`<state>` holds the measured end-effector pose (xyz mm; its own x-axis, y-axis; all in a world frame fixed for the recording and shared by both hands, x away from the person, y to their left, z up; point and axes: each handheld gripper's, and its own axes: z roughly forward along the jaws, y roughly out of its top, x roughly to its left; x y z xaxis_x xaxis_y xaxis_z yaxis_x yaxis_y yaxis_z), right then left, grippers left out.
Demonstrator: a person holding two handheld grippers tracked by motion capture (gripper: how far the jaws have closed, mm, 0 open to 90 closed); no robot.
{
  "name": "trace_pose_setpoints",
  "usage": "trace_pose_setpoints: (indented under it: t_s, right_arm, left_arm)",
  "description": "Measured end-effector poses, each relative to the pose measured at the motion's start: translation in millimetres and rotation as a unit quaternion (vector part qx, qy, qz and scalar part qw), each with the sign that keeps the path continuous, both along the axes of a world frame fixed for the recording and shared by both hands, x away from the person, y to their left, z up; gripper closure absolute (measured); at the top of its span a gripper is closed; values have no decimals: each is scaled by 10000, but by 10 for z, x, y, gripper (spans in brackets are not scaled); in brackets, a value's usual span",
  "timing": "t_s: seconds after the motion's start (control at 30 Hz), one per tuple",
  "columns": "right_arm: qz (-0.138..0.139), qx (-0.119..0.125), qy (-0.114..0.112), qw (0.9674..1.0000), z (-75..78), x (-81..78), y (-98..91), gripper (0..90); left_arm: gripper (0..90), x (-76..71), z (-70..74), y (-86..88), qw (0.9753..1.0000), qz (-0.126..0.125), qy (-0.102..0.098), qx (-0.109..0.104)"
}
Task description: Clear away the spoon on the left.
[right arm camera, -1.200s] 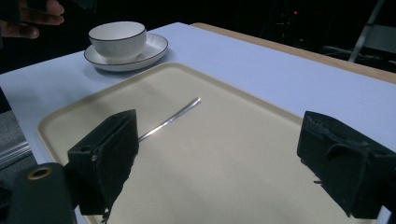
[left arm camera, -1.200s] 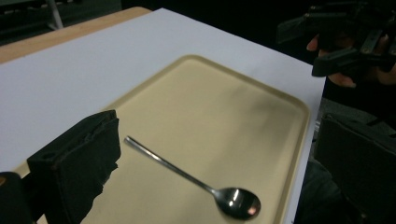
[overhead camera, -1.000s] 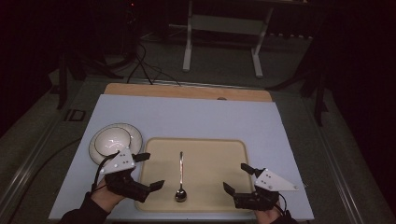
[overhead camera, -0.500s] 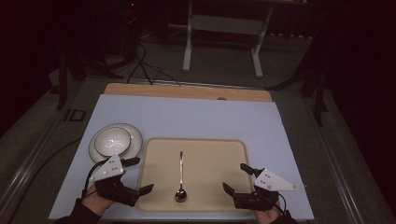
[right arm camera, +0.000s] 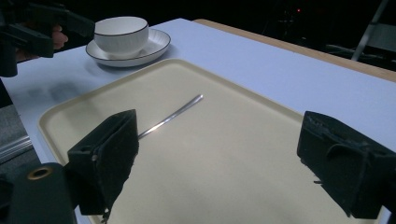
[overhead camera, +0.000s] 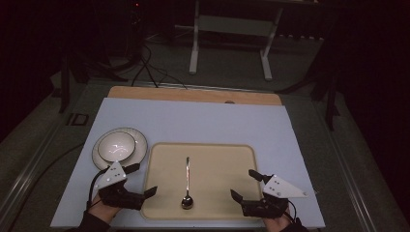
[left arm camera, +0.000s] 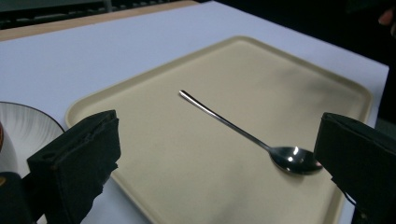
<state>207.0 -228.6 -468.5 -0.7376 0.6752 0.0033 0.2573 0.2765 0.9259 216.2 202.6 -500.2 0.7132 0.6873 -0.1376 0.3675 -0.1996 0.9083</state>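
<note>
A metal spoon (overhead camera: 186, 183) lies on the beige tray (overhead camera: 227, 164), bowl end toward the table's front edge. The spoon (left arm camera: 243, 133) shows between the jaws in the left gripper view, and its handle (right arm camera: 173, 114) shows in the right gripper view. My left gripper (overhead camera: 141, 180) is open at the tray's front left corner, nothing in it. My right gripper (overhead camera: 245, 184) is open over the tray's front right part, also holding nothing. A white bowl (overhead camera: 116, 146) sits on a white plate (overhead camera: 138, 150) left of the tray.
The tray rests on a pale blue mat (overhead camera: 193, 121) over a wooden table (overhead camera: 193, 94). Beyond the table stand a metal frame (overhead camera: 229, 43) and cables (overhead camera: 145, 63) on a dark floor. The bowl (right arm camera: 121, 30) and plate (right arm camera: 154, 46) sit far left in the right gripper view.
My left gripper has drawn back toward the front edge and away from the plate, leaving the bowl uncovered. The right gripper and the spoon have stayed put.
</note>
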Motion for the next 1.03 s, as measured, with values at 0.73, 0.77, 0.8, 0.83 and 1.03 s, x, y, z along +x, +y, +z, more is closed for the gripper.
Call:
trace_pose_setpoints:
  t_s: [0.73,0.77,0.8,0.83,1.03]
  right_arm:
    - [9,14,112,9999,-12,17,4,129]
    - [-3,-2,108,9999,-12,18,7,128]
    - [-9,-10,99,9999,-12,17,9,129]
    - [-10,-15,98,10000,-12,17,11,129]
    - [-3,-41,109,9999,-14,20,16,128]
  left_arm:
    - [14,11,-35,25,9962,850,132,108]
    - [14,12,-37,28,9959,886,147,122]
    - [14,12,-37,31,9958,898,153,126]
    - [14,12,-38,35,9956,917,155,135]
    - [14,16,-44,43,9953,943,170,136]
